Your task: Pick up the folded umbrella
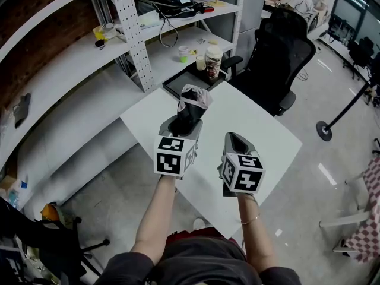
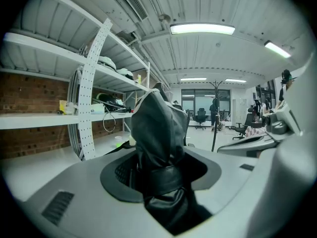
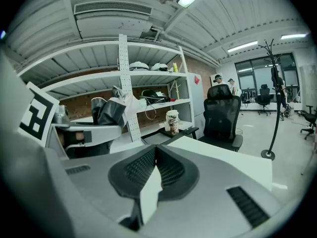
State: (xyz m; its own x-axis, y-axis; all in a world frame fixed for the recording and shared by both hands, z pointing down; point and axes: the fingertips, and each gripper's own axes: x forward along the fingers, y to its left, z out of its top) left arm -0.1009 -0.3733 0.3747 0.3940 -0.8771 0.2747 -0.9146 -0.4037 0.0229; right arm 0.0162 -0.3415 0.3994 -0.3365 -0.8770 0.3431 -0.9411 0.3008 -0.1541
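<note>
My left gripper (image 1: pixel 183 122) pinches the folded umbrella (image 1: pixel 193 104), which points to twelve o'clock over the table (image 1: pixel 264 132), while my right gripper (image 1: pixel 237 142) at three o'clock is pressed together and empty; I judge the lift is in hand, and next calls for a firm grip.

Left hand-held gripper (image 2: pixel 157 177) clamped on folded umbrella (image 1: pixel 193 103); right hand-held gripper (image 3: pixel 154 150) jaws together, empty (forearms extended, side by side).

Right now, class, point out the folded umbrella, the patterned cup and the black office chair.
folded umbrella (image 2: pixel 157 128): left gripper view, on the black fabric above its strap.
patterned cup (image 1: pixel 213 63): head view, on its side wall.
black office chair (image 1: pixel 284 58): head view, on its backrest.
</note>
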